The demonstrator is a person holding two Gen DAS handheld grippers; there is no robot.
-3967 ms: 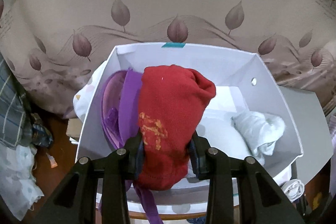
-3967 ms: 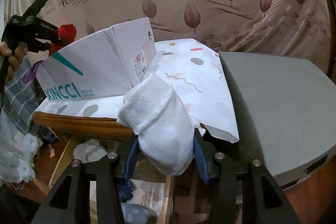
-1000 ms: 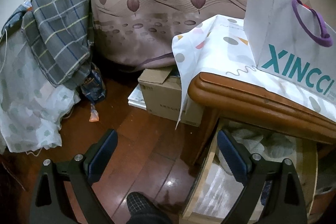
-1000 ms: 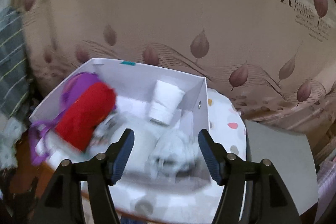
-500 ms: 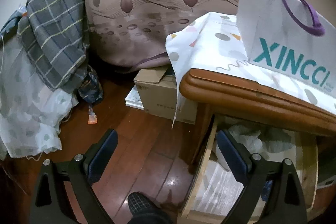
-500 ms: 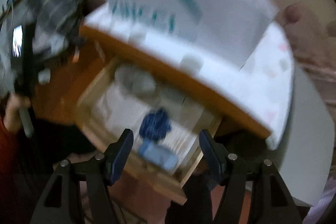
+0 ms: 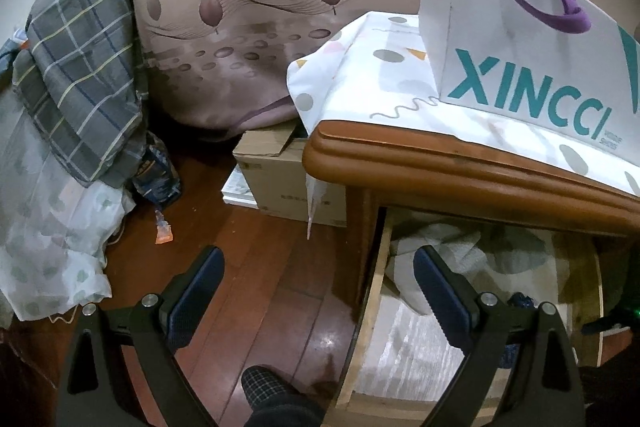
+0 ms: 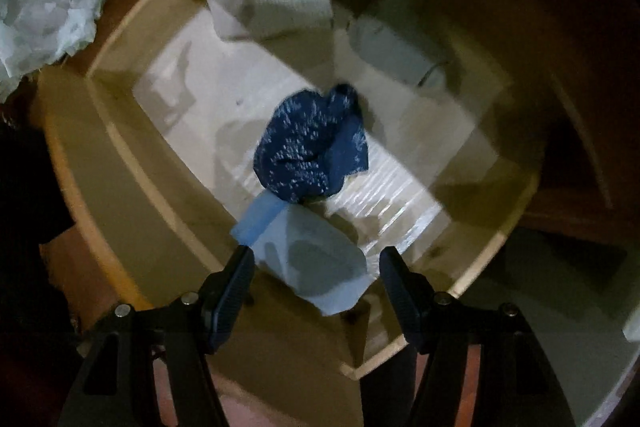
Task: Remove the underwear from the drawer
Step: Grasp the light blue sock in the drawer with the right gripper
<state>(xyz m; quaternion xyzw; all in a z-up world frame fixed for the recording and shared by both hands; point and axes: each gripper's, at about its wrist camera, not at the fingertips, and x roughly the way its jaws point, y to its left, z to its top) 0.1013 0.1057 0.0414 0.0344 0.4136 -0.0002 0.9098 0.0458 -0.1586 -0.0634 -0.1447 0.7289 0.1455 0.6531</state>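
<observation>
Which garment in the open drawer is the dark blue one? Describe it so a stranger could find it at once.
Look into the open wooden drawer under the tabletop. Near the middle of its pale liner lies a crumpled dark blue garment with white speckles; its neighbours are all pale: light blue, white or grey.

Left gripper (image 7: 316,267): black angular arms, silver screws, dark blue ribbed pads; right gripper (image 8: 316,267) looks built the same (blurry view), and a dark checked slipper (image 7: 268,389) pokes in below
</observation>
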